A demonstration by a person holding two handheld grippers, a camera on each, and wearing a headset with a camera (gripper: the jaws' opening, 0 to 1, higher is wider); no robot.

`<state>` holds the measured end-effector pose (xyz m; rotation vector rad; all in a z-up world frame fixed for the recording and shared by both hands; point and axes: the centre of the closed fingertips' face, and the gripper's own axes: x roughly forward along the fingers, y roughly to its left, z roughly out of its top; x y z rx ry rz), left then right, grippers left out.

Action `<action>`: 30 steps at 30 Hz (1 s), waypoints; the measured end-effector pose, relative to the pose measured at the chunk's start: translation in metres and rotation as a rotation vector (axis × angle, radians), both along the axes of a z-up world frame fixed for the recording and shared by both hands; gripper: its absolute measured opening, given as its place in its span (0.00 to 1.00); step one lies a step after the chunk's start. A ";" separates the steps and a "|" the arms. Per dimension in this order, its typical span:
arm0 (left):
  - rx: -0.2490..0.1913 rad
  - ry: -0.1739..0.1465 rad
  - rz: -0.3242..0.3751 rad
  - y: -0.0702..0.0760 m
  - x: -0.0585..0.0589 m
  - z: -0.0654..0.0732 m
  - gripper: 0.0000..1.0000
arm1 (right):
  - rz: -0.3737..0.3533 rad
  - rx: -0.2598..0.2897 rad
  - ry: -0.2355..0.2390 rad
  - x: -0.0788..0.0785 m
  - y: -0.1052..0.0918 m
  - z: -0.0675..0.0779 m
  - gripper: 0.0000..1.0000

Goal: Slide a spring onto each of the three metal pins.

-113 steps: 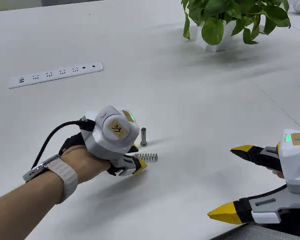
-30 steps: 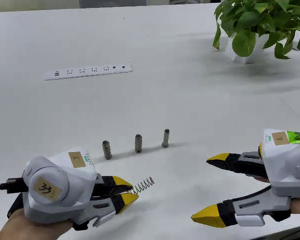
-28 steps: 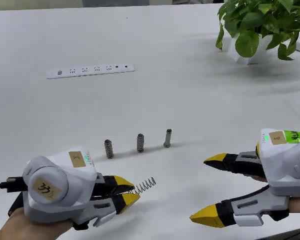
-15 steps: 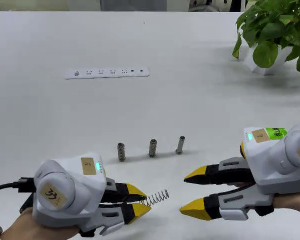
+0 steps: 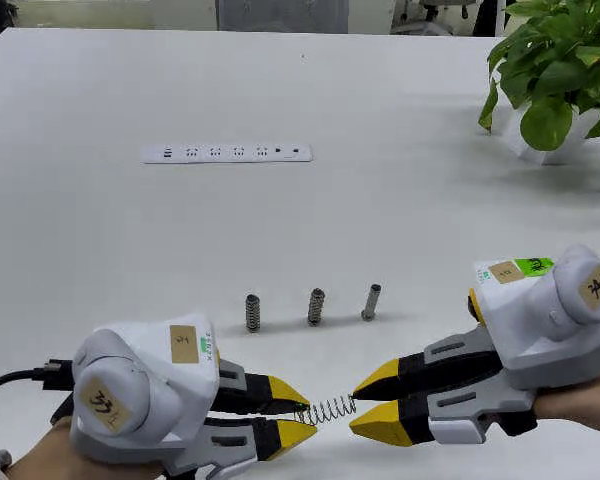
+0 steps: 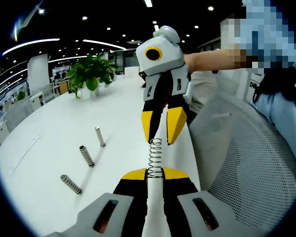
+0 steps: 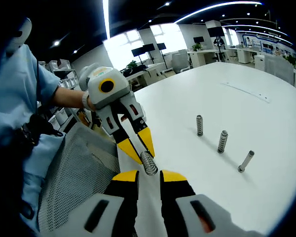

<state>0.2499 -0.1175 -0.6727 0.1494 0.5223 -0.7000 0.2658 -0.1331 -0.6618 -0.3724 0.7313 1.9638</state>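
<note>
- My left claw [image 5: 312, 418] pinches the spring [image 5: 330, 409] by one end, and it juts toward 3 o'clock.
- My right claw [image 5: 354, 410] gapes around the free end; a handover, I judge.
- Next: right closes, left releases, then on to the bare pin [image 5: 371, 301] at 1 o'clock.

Three pins stand in a row on the table [image 5: 430, 220]: left pin [image 5: 253, 312], middle pin [image 5: 316, 306], right pin [image 5: 371, 301]. Nearer, a spring [image 5: 328, 409] spans between the left gripper [image 5: 308, 418] and right gripper [image 5: 354, 410]. Far behind lies a power strip [image 5: 227, 153]; a plant [image 5: 560, 70] stands far right.
</note>
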 end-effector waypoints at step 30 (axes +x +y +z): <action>-0.012 0.074 0.017 -0.010 0.003 -0.013 0.09 | 0.066 0.013 -0.117 -0.006 0.006 0.010 0.12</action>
